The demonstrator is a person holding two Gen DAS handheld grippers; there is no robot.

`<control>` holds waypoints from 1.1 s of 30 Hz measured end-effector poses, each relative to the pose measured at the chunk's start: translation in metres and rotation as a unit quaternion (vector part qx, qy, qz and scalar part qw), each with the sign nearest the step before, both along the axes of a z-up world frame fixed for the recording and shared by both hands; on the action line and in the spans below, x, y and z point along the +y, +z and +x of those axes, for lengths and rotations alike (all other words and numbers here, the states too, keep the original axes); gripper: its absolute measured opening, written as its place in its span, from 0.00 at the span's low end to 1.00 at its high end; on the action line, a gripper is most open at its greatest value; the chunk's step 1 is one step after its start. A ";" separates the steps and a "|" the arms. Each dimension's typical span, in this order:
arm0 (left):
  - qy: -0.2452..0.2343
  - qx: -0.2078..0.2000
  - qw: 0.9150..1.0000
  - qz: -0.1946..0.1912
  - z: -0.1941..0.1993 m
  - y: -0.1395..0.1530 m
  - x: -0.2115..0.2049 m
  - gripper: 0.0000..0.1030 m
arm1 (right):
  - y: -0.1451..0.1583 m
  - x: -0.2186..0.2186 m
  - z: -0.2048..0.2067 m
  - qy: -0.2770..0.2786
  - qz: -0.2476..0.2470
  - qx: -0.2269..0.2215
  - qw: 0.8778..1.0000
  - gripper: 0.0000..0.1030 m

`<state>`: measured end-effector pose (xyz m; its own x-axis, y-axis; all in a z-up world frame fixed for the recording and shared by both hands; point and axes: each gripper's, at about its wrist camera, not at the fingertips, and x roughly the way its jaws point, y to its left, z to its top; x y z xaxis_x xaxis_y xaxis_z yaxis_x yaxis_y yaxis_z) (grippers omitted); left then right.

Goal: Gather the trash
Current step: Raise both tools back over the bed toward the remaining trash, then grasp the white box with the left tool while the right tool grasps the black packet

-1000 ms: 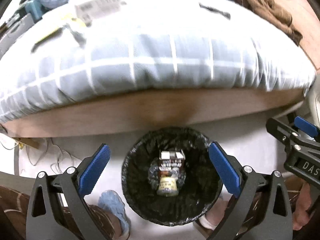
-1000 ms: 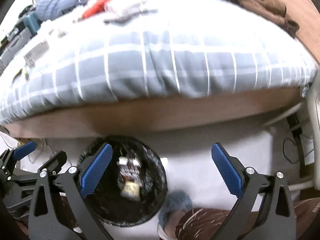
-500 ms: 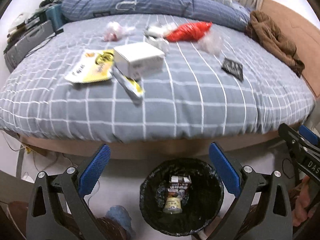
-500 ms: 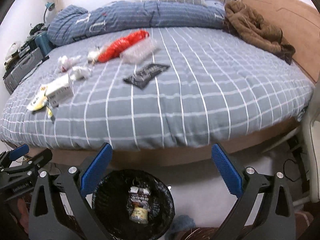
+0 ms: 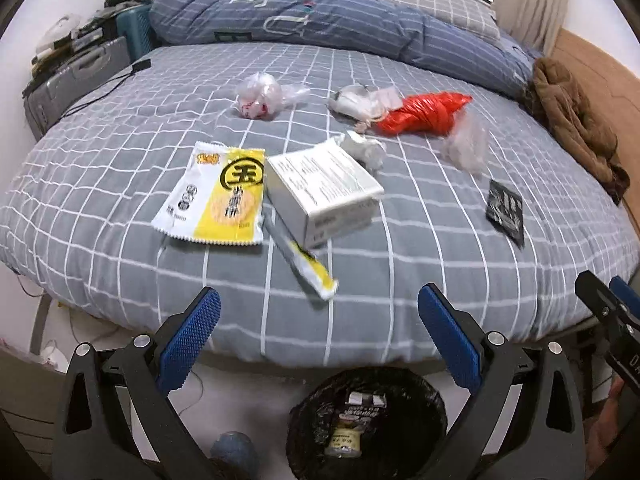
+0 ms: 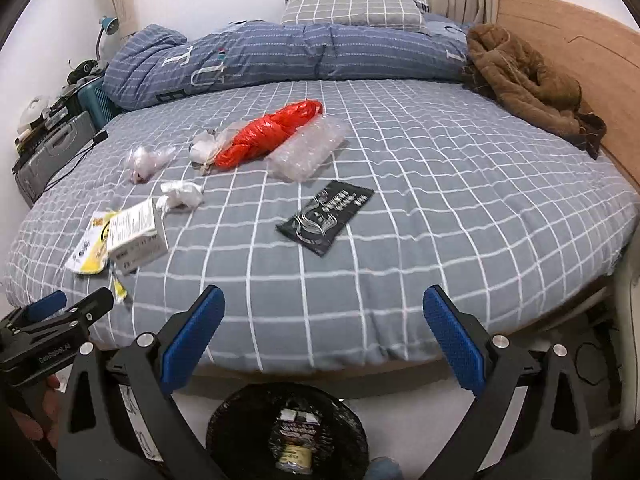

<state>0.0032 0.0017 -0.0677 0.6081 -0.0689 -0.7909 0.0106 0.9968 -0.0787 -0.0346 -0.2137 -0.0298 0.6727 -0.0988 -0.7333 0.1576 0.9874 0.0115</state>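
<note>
Both grippers have swung up from the black-lined bin (image 5: pixel 366 420) on the floor to face the grey checked bed (image 5: pixel 400 280) above it. The left gripper (image 5: pixel 318 342) and right gripper (image 6: pixel 324 338) are empty, fingers wide apart. Earlier the bin filled both views; now the trash beyond it shows: a white box (image 5: pixel 324 190), a yellow wrapper (image 5: pixel 218 196), a red bag (image 6: pixel 268 134), a black packet (image 6: pixel 326 216). Another pickup likely follows.
</note>
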 end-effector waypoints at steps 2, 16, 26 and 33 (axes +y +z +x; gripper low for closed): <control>0.003 -0.002 1.000 0.001 0.010 0.001 -0.001 0.94 | -0.001 0.001 0.013 -0.001 0.004 0.004 1.000 0.93; 0.014 0.018 1.000 0.001 0.077 -0.011 -0.015 0.94 | -0.026 -0.009 0.094 -0.033 -0.002 0.042 0.999 0.93; 0.022 0.035 0.999 0.023 0.107 -0.024 -0.026 0.94 | -0.053 -0.031 0.142 -0.065 0.016 0.078 0.995 0.89; 0.033 0.036 0.998 0.040 0.119 -0.028 -0.027 0.93 | -0.073 -0.036 0.162 -0.076 0.028 0.106 0.991 0.82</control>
<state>0.1221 -0.0249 -0.0960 0.5508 0.0349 -0.8339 -0.0586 0.9983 0.0031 0.1271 -0.2495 -0.1027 0.4839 -0.1425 -0.8634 0.3088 0.9510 0.0162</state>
